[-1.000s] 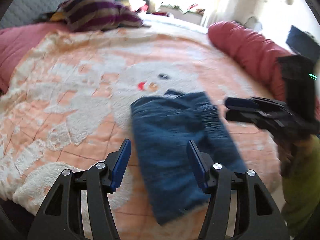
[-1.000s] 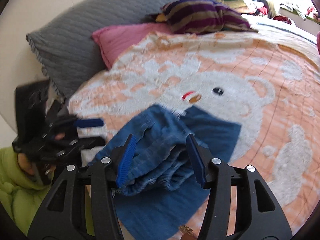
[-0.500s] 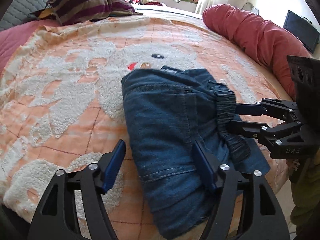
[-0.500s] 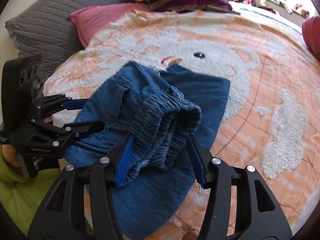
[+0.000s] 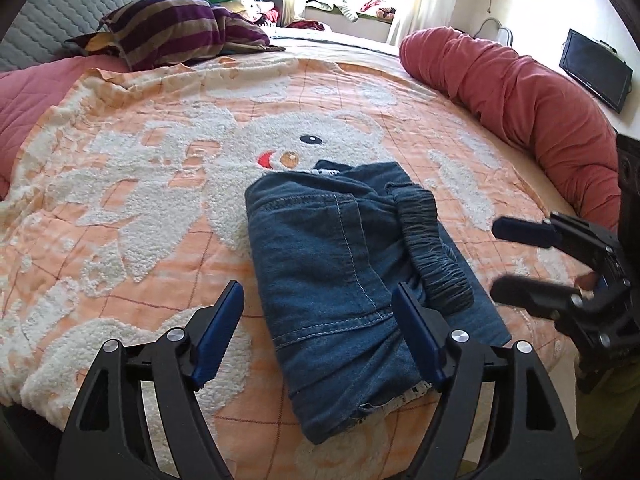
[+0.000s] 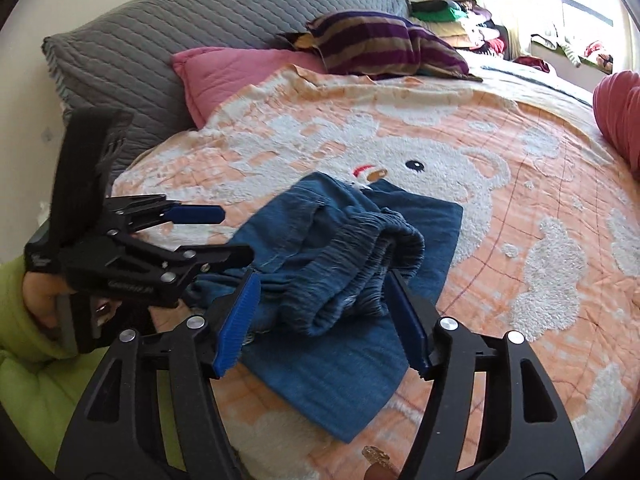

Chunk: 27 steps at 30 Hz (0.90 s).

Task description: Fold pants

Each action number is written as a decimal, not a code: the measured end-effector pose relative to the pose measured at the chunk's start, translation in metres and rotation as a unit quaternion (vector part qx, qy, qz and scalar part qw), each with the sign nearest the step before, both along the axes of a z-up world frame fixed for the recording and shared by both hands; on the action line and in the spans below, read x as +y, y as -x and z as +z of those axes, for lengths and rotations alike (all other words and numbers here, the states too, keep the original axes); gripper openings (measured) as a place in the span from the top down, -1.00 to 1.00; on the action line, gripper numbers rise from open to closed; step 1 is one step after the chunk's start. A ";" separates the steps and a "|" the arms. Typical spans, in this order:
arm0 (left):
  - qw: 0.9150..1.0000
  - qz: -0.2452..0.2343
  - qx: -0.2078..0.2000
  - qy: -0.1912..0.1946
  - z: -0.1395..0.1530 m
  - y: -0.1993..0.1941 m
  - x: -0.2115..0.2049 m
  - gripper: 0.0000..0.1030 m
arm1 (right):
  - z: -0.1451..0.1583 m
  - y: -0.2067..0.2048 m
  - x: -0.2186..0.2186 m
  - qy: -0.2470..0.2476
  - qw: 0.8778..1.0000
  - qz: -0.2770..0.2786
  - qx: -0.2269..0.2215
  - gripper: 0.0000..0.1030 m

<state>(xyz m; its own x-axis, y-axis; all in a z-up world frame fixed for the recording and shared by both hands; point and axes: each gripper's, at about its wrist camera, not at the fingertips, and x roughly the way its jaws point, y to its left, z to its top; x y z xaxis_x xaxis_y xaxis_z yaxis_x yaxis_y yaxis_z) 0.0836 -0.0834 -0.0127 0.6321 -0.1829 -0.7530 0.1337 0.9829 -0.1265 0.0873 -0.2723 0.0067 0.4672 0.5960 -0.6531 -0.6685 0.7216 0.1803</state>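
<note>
The pants (image 5: 340, 256) are blue denim, folded into a thick, roughly rectangular bundle with several layers. They lie on the bed near its front edge, just below the bear face woven into the blanket (image 5: 120, 200). Pale topstitching runs along a seam and the hem. The gathered elastic waistband (image 5: 432, 252) forms a ribbed, puckered roll along the bundle's right side in the left wrist view; in the right wrist view it bulges upward as a looped ridge (image 6: 360, 256) above a flat lower layer of denim. A frayed pale edge shows at the bundle's near corner.

The left gripper (image 5: 320, 336) has its jaws spread wide and holds nothing; its blue ribbed pads flank the near end of the bundle, the right pad just beside the fabric. The right gripper (image 6: 324, 316) is likewise spread apart and empty, its pads either side of the waistband roll; contact cannot be determined. Each gripper appears in the other's view, black-framed with blue pads, at the bundle's side.

The blanket is peach with white tufted, fleecy patches and thin red grid lines. At the head of the bed sit a grey quilted pillow (image 6: 192, 32), a pink quilted pillow (image 6: 236, 72) and a purple-and-tan striped cushion (image 6: 384, 40). A long red bolster (image 5: 516, 104) lies along the far right edge. A green sleeve (image 6: 28, 360) shows behind the left gripper.
</note>
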 end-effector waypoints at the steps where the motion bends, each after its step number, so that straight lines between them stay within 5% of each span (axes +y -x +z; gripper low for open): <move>1: 1.000 0.002 0.000 -0.001 0.000 0.000 0.001 -0.46 | 0.000 0.003 0.002 0.000 1.000 0.005 0.001 -0.11; 13: 0.999 0.003 0.043 -0.025 -0.031 0.005 0.002 -0.47 | -0.039 0.018 0.024 0.054 0.997 0.021 0.046 -0.11; 17: 0.999 0.007 0.050 -0.007 -0.038 0.006 0.007 -0.47 | -0.054 0.012 0.021 0.061 0.995 0.008 0.075 -0.11; 27: 1.000 0.008 0.009 -0.001 -0.006 0.022 0.004 -0.50 | -0.016 0.023 -0.001 0.023 0.999 -0.011 0.020 -0.42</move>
<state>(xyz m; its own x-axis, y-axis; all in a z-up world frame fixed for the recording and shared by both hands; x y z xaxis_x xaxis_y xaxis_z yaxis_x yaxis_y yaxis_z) 0.0620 -0.0796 -0.0188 0.6214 -0.1705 -0.7647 0.1147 0.9853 -0.1265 0.0646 -0.2729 -0.0097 0.4535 0.5548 -0.6975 -0.6453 0.7442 0.1724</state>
